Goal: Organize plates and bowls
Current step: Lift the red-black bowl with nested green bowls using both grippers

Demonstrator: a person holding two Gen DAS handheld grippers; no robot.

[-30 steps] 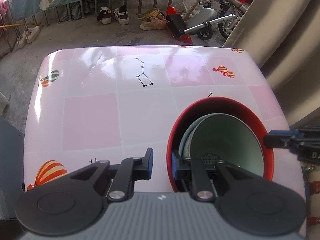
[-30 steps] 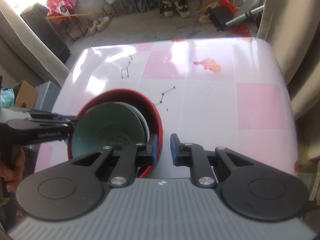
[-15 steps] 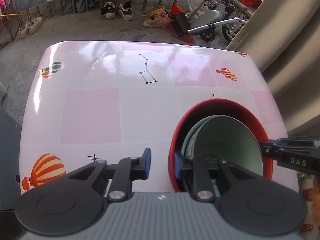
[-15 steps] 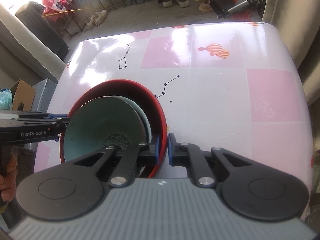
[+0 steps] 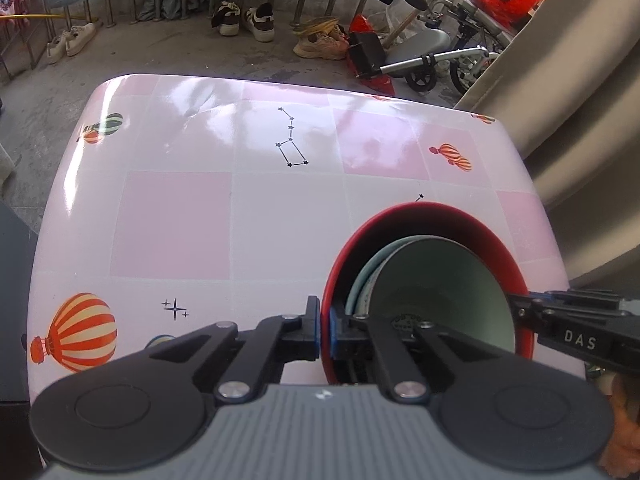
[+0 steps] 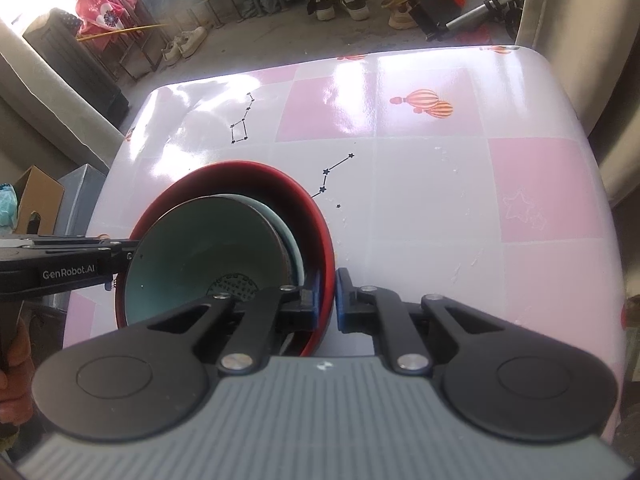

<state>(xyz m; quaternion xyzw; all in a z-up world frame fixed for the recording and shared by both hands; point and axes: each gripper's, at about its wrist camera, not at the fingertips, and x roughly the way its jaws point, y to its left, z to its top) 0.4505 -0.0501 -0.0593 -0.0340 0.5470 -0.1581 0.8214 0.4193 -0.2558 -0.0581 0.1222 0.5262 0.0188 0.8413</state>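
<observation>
A red bowl [image 5: 430, 220] w/ dark interior holds a pale blue bowl [image 6: 289, 236] and a teal-green bowl [image 5: 440, 280] nested inside, at the near edge of a table [image 5: 240, 208] in pink-and-white check cloth. The left gripper [image 5: 325, 330] has just closed on the red rim; the right gripper [image 6: 328, 294] pinches the opposite rim. Shoes [image 5: 244, 20] and a stroller [image 5: 424, 52] line the floor beyond.
</observation>
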